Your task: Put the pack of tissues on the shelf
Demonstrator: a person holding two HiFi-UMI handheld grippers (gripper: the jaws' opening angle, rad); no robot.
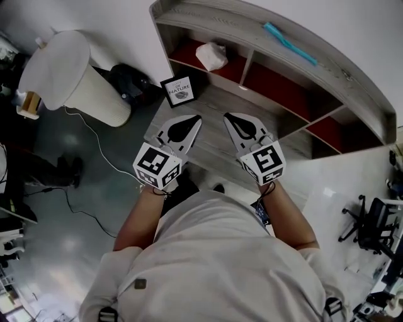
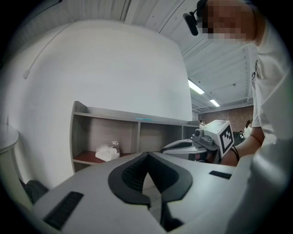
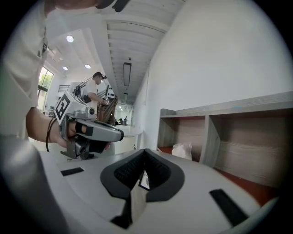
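Wooden shelf (image 1: pixel 327 70) dead ahead, tissue pack (image 1: pixel 212 56) in the cubby ahead-left; left gripper (image 1: pixel 197 117) and right gripper (image 1: pixel 227 116) both closed, nothing held.

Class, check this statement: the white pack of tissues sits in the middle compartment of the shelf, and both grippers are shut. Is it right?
Not quite. The pack of tissues sits in the end compartment of the shelf, the one at the left in the head view, not the middle one. The rest stands: the left gripper and the right gripper are both shut.
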